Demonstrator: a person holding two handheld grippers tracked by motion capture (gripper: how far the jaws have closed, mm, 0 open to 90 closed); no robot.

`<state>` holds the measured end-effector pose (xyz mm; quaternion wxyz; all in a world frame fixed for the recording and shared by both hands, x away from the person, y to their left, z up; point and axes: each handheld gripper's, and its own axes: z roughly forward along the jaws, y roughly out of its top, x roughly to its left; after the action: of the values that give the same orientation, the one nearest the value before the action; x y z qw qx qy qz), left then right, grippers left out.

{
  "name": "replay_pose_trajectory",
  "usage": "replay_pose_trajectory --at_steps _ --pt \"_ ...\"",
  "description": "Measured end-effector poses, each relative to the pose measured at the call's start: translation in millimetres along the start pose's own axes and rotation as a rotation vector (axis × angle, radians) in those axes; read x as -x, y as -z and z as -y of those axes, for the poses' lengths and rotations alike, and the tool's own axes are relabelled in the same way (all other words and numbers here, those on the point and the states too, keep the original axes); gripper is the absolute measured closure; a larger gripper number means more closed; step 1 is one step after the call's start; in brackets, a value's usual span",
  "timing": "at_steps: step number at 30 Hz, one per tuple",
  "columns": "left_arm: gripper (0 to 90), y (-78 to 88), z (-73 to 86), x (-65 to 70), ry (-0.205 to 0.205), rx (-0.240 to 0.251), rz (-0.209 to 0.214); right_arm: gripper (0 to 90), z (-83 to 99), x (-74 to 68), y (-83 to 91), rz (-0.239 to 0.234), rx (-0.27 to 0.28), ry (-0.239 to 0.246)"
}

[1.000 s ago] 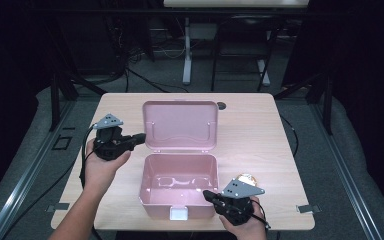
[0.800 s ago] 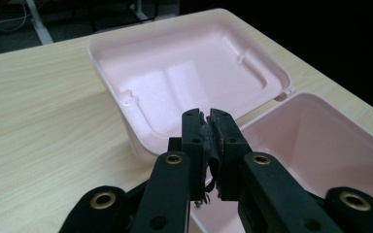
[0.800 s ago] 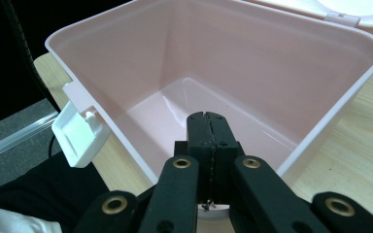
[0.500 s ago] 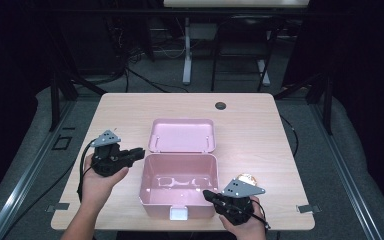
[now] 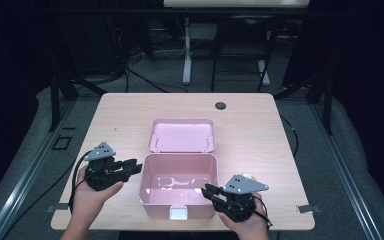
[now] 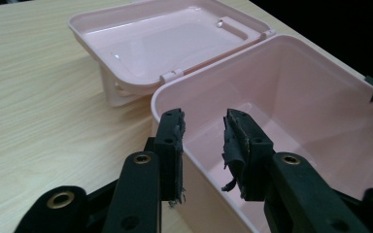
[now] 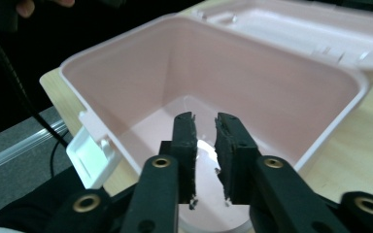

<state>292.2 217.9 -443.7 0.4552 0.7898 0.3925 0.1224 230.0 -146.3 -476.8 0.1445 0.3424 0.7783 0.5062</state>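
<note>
Since the earlier frame, the lid (image 5: 181,135) has dropped flat behind the pink box (image 5: 178,186), and the left gripper (image 5: 133,167) has left it. Right gripper (image 5: 209,191), jaws just opening, empty, straddles the box's near-right rim. Left gripper, likewise opening and empty, straddles its left wall.

This looks like a lab or recording studio rather than a home. A plain wooden table (image 5: 130,120) with a cable grommet (image 5: 221,105) stands on grey carpet (image 5: 325,150), ringed by dark metal frame rails (image 5: 25,170). Black curtains close off the sides. Loose cables (image 5: 145,80) run over the floor behind, near the white leg (image 5: 186,55) of another desk.
</note>
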Motion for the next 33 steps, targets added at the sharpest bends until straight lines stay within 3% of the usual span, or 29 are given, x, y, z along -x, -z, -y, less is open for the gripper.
replay_pose_trajectory --at_steps 2,6,10,14,17,19,22,24,32,33 --pt "65.5 2.6 2.9 -4.1 0.006 0.003 -0.007 72.3 -8.2 3.4 8.2 -0.014 0.02 -0.007" --pt "61.5 2.7 8.0 -13.2 0.019 -0.01 -0.026 66.1 -19.0 13.2 21.0 0.006 0.037 -0.014" --pt "58.0 2.2 8.4 -16.3 0.027 -0.023 -0.007 59.5 -23.4 27.1 31.6 0.018 0.057 -0.044" --pt "57.0 -0.4 7.5 -17.8 0.032 -0.03 0.005 54.9 -25.9 40.5 36.2 0.057 0.052 -0.033" --pt "56.0 -1.8 5.2 -17.5 0.023 -0.031 0.006 52.7 -30.4 50.0 39.4 0.09 0.108 -0.013" --pt "55.6 -1.8 4.9 -17.8 0.032 -0.026 0.011 52.1 -30.1 51.8 39.8 0.097 0.116 -0.019" --pt "54.5 -1.1 4.0 -18.8 0.043 -0.025 0.011 47.0 -27.3 57.8 38.1 0.106 0.082 -0.061" --pt "53.9 0.6 2.4 -18.3 0.042 -0.015 0.009 40.2 -26.1 62.6 37.1 0.134 0.049 -0.054" --pt "53.6 -3.2 -2.9 -26.1 0.039 -0.018 0.017 37.5 -24.9 86.2 37.4 0.179 -0.045 -0.089" --pt "52.9 -5.9 -3.3 -28.6 0.046 -0.03 0.015 33.8 -25.3 91.0 37.4 0.191 -0.058 -0.091"
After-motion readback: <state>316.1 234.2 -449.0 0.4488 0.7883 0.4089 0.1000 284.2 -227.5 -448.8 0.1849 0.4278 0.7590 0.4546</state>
